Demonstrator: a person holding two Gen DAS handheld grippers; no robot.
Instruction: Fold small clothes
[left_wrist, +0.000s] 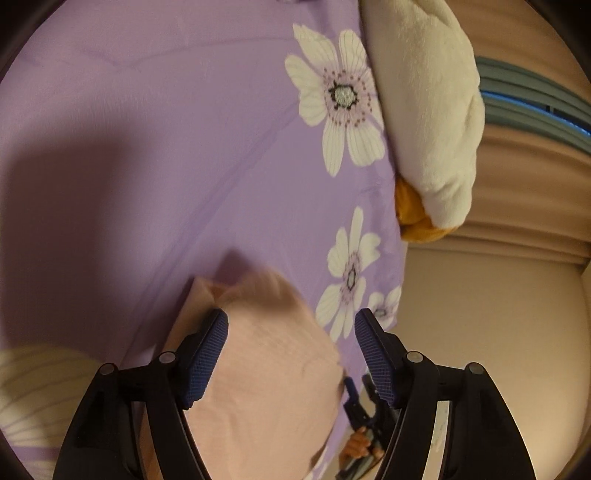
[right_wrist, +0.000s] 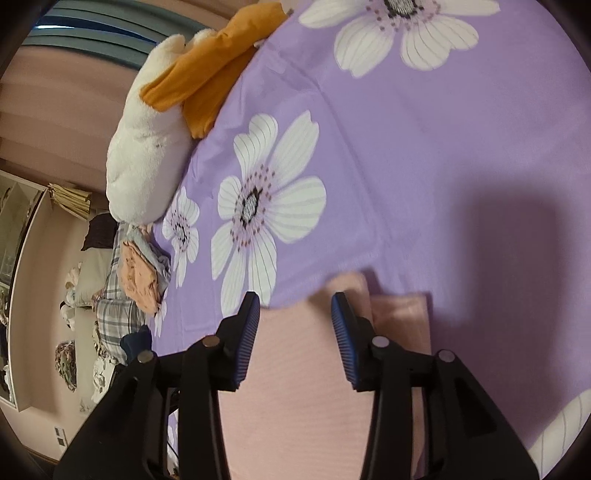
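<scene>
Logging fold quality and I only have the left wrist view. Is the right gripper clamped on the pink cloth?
Observer: No. The right gripper is open. The pink garment lies between and under its fingers, with no pad pressing on it.
Operator: Is the cloth flat on that side?
Observer: It looks flat on the purple bedspread, with a straight-edged second layer showing beside one finger.
Operator: Any more clothes waiting?
Observer: Yes, a pile of clothes, peach on plaid, sits at the bed's edge next to the white plush toy.
</scene>
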